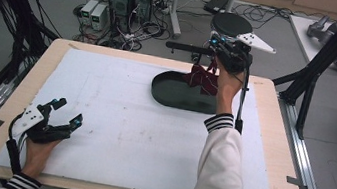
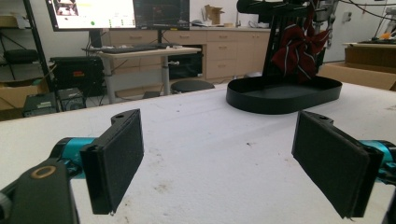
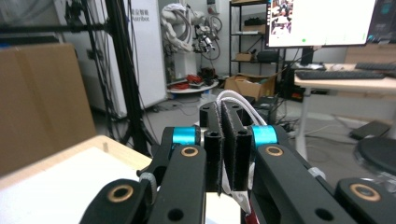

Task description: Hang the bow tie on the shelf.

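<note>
A dark red bow with thin stripes (image 1: 202, 79) (image 2: 296, 51) hangs over the far end of a black oval tray (image 1: 171, 99) (image 2: 280, 101). A black stand with a level arm (image 1: 186, 47) (image 2: 275, 42) rises from that tray. My right gripper (image 1: 215, 50) (image 3: 227, 154) is held high by the arm's end, jaws shut on the bow's white cord loop (image 3: 239, 101). My left gripper (image 1: 69, 111) (image 2: 217, 158) rests open at the table's near left with nothing between its pads (image 2: 116, 158).
A white foam board (image 1: 115, 132) covers the wooden table (image 1: 271, 140). Black frame posts (image 1: 329, 53) stand at the right and left edges. Computers and cables (image 1: 129, 3) lie on the floor beyond, next to a black round stool (image 1: 231, 24).
</note>
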A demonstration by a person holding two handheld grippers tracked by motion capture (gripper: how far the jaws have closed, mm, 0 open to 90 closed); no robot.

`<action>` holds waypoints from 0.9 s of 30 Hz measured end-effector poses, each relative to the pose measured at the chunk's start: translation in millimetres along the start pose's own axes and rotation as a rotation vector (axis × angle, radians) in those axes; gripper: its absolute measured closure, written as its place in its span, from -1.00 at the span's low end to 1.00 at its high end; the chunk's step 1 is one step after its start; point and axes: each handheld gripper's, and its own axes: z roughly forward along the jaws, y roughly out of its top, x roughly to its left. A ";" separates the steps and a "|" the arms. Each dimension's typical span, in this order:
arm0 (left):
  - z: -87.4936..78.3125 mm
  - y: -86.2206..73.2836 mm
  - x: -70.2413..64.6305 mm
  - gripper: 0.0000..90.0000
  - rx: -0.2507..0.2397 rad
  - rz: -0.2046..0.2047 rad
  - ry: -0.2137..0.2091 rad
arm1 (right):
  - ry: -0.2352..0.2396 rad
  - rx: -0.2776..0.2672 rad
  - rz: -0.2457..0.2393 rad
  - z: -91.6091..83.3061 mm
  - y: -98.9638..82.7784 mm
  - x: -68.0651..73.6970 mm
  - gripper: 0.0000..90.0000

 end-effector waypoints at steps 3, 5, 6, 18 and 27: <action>-0.5 -0.1 0.3 -0.62 -0.001 0.003 0.000 | 0.005 0.006 0.012 0.1 -0.8 -1.1 0.94; -0.6 -0.1 0.2 -0.62 -0.004 0.002 0.000 | 0.008 0.006 0.014 -0.6 -0.7 -0.9 0.94; -0.5 -0.1 0.2 -0.62 -0.003 0.003 0.001 | 0.007 0.005 0.012 -1.6 0.0 -0.2 0.94; -0.5 0.0 0.4 -0.62 -0.001 0.003 -0.001 | -0.008 -0.015 0.013 -4.2 1.6 -2.0 0.94; -0.1 0.0 0.2 -0.62 0.000 0.001 0.001 | -0.011 -0.015 0.015 -6.2 2.2 -3.9 0.94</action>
